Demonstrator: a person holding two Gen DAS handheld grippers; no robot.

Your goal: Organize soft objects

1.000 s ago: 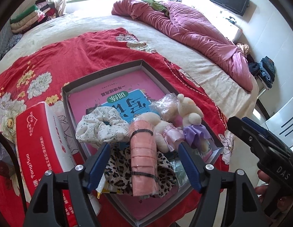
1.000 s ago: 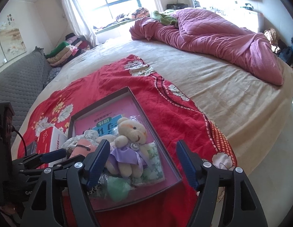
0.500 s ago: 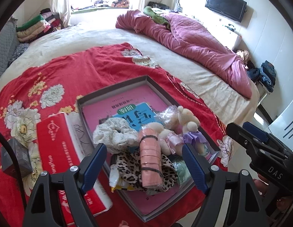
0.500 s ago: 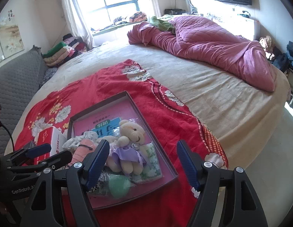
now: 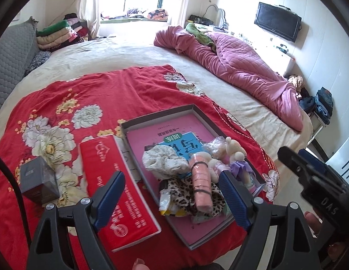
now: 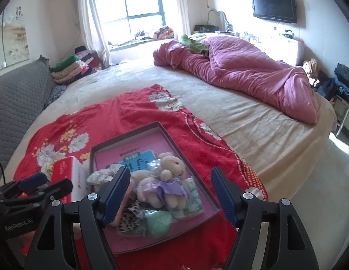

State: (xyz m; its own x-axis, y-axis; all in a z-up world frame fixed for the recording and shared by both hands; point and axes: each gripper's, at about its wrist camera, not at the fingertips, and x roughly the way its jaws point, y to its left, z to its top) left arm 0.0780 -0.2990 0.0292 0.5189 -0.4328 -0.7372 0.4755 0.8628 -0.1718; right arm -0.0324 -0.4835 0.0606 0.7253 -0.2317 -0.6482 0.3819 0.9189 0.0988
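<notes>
Left wrist view: your left gripper (image 5: 172, 196) fills the lower centre of the frame, its blue-padded jaws set wide and holding nothing; they have just been opening further, with no object between them. Past the jaws, at centre right, a shallow grey tray (image 5: 156, 117) with a pink floor lies on a red floral blanket (image 5: 88, 94) spread over the bed (image 5: 129, 54). The soft objects are gathered in the tray's near half: a pale floral scrunchie (image 5: 163, 162), a pink fabric roll (image 5: 200, 184) bound by two dark bands, a leopard-print cloth (image 5: 181, 193) under the roll, and a plush bear (image 5: 235, 155) in a purple dress at the tray's right side. A blue-and-pink booklet (image 5: 183, 139) lies flat beneath them. Just left of the tray sits a red tissue pack (image 5: 115, 193); further left, a small dark box (image 5: 37, 182). Your right gripper (image 5: 309, 175) enters at the right edge.

Right wrist view: your right gripper (image 6: 172, 195) occupies the lower centre, jaws apart and empty above the tray (image 6: 174, 139). The plush bear (image 6: 167, 180) lies between the jaws in the frame without touching them; a green soft ball (image 6: 158, 222) in clear wrap rests at the tray's near edge. A pink quilt (image 6: 242, 76) is heaped at upper right.
</notes>
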